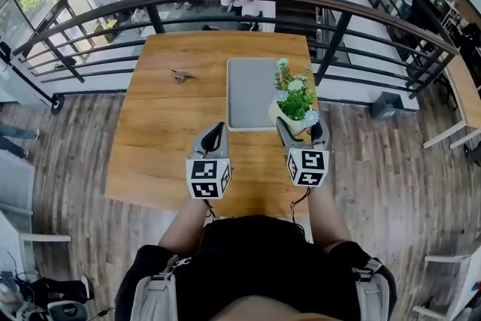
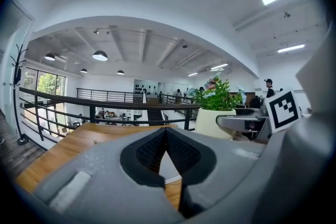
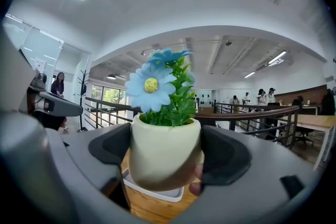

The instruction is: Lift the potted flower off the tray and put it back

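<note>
- Potted flower (image 1: 294, 105), a small round cream pot with green leaves and pale blue and white daisy blooms, is pinched by the right claw (image 1: 301, 130); in the right gripper view both dark pads press the pot's sides (image 3: 164, 157) and it sits upright between them
- It hangs clear of the flat grey rectangular tray (image 1: 252, 94), over the tray's near right corner, with the tray's pale rim (image 3: 157, 192) and bare wood showing beneath its base
- I judge the lift is done and the return is the step in hand
- Next I would carry the pot forward and left over the middle of the tray, lower it level until the base rests flat, and only then spread the claw
- The blooms lean toward the camera, so I would keep the pot vertical on the way down
- Left claw (image 1: 216, 133) is pressed together at the tips with nothing in it, held low over the wooden tabletop (image 1: 150, 124) beside the right one
- The pot holds only the plant; the tray holds nothing
- A small dark item (image 1: 183, 75) lies on the tabletop left of the tray, too small for me to identify
</note>
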Action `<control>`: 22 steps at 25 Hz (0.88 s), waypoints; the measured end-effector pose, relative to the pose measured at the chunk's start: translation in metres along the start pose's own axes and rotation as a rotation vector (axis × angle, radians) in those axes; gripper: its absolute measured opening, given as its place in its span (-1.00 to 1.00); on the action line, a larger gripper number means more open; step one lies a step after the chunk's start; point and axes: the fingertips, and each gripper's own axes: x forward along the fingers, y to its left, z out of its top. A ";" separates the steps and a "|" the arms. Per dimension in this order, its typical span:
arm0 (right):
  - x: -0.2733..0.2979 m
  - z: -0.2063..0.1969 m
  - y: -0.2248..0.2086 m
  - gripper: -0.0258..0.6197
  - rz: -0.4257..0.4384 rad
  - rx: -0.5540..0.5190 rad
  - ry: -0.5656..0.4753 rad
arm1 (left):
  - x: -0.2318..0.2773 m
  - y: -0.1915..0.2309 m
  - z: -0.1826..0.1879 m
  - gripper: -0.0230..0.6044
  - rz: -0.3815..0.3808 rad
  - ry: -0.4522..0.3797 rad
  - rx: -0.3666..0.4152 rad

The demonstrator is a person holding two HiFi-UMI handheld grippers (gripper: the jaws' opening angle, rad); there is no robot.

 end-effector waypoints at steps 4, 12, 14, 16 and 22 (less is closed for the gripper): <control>-0.010 0.001 -0.002 0.40 -0.004 0.012 -0.008 | 0.003 -0.008 -0.001 -0.88 -0.012 0.000 0.006; -0.018 0.010 -0.002 0.40 -0.009 0.015 -0.027 | 0.000 -0.008 -0.003 -0.88 -0.013 0.006 0.012; -0.018 0.011 -0.002 0.40 -0.008 0.016 -0.030 | 0.000 -0.008 -0.003 -0.88 -0.011 0.007 0.011; -0.018 0.011 -0.001 0.40 -0.006 0.013 -0.031 | 0.000 -0.007 -0.003 -0.88 -0.007 0.008 0.010; -0.009 0.008 0.000 0.40 0.002 0.006 -0.030 | -0.003 -0.003 -0.004 -0.88 0.016 0.009 0.009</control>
